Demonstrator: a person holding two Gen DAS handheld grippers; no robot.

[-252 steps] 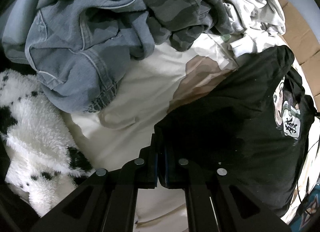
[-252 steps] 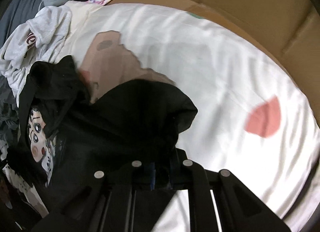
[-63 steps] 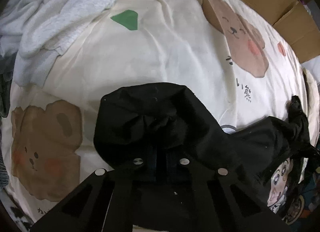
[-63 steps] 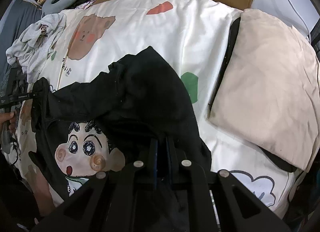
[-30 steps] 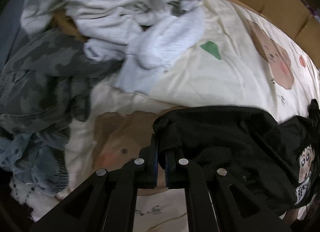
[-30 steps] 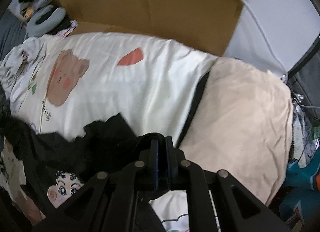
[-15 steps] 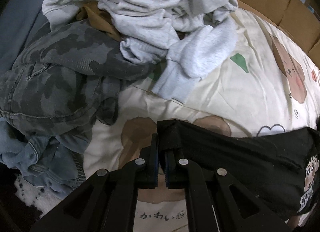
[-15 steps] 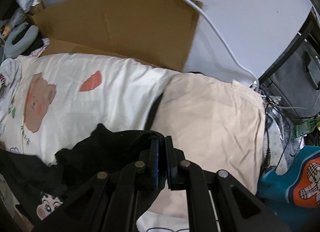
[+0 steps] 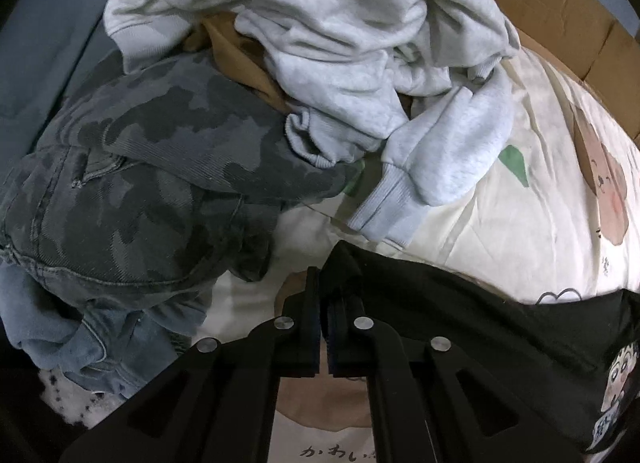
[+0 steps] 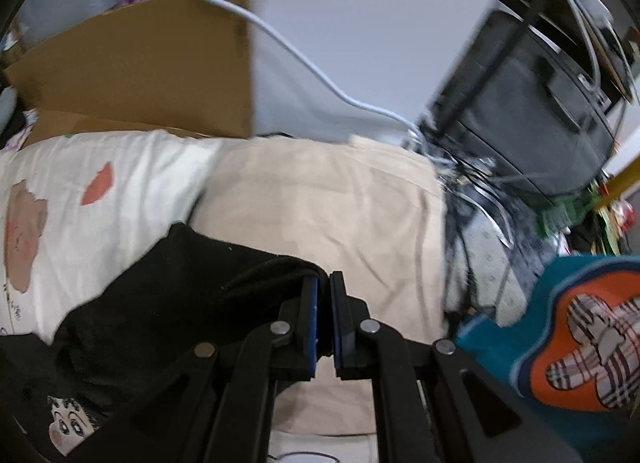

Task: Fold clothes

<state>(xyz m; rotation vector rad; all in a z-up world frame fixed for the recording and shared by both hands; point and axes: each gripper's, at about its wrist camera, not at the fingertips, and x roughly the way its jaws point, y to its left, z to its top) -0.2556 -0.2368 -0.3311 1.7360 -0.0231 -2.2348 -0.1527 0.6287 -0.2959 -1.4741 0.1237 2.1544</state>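
Left gripper [image 9: 324, 327] and right gripper [image 10: 325, 323] each pinch the black shirt [image 9: 480, 315]; clothes pile [image 9: 248, 103] ahead of left jaws only, pillow [image 10: 332, 215] ahead of right only

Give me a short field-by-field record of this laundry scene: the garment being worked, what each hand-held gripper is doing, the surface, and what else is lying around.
garment: black t-shirt with a cartoon face print, stretched between both grippers
left hand-held gripper: shut on one edge of the t-shirt
right hand-held gripper: shut on another edge of the t-shirt
surface: cream bedsheet printed with bears
pile to fold: grey sweatshirt, camouflage trousers, blue jeans
beside the t-shirt: beige pillow
behind the bed: cardboard
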